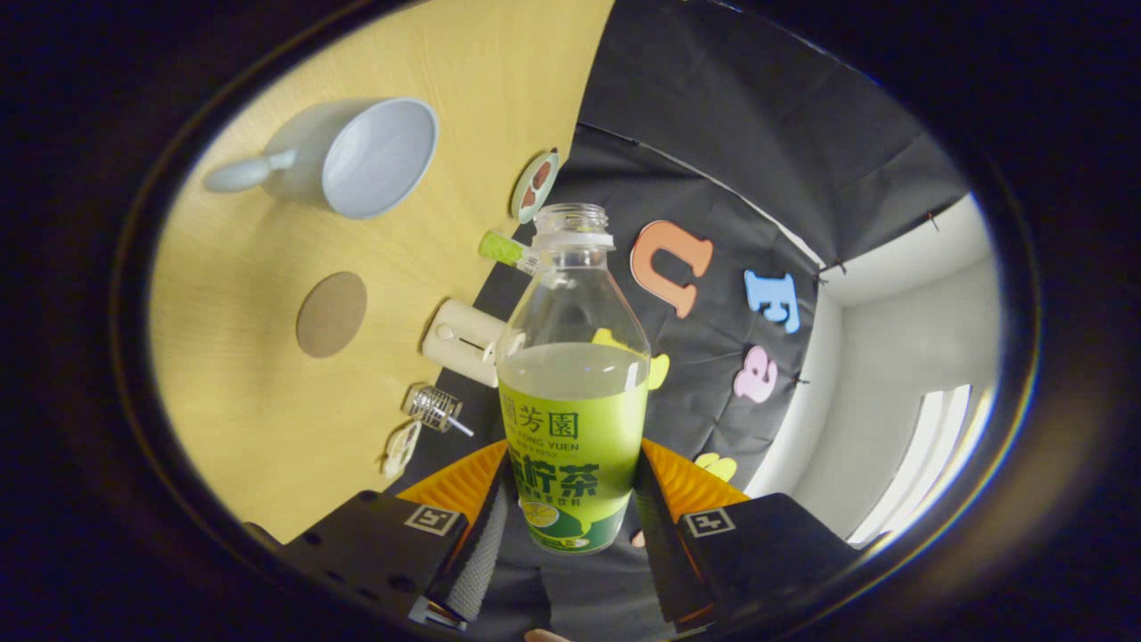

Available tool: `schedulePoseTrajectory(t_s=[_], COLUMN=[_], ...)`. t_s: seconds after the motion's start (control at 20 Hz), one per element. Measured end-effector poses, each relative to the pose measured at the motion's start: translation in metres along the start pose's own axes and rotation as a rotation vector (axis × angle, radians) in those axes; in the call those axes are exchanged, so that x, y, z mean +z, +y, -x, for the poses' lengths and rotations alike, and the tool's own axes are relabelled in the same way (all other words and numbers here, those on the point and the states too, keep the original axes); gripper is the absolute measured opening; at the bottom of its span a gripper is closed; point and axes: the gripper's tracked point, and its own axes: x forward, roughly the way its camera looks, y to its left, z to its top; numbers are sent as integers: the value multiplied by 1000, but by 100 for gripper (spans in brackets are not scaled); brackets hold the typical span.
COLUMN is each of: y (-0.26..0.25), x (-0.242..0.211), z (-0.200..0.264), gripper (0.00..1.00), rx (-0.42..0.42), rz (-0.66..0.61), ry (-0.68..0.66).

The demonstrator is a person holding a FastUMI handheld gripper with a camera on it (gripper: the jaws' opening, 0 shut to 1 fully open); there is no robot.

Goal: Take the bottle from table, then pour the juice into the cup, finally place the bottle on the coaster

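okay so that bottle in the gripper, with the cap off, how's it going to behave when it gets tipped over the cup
The bottle, held between the fingers of the hand-held gripper, looks like thin clear plastic, so it may flex under a squeeze. It is about half full, so probably moderately heavy. Its open mouth means juice would likely run out readily toward the cup.

I have the bottle [573, 392] clamped between the gripper's [570, 526] two fingers, raised off the table [267, 383]. From the bottle, the coaster [332, 314] lies on the table nearer, the cup [370, 159] beyond it.
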Motion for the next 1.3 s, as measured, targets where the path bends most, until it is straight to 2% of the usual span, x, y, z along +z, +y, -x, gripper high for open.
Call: schedulePoseTrajectory(t_s=[0.3,0.5,0.7,1.05,1.25,1.3], y=[28,51,44,25,2,17], x=[-2,-2,3,11,9,14], z=[15,29,40,45,35,39], gripper=[77,77,77,77,77,77], rx=[113,233,245,357,349,362], rz=[-328,-590,-770,-1262,-1473,-1520], ry=[40,64,42,17,-48,-63])
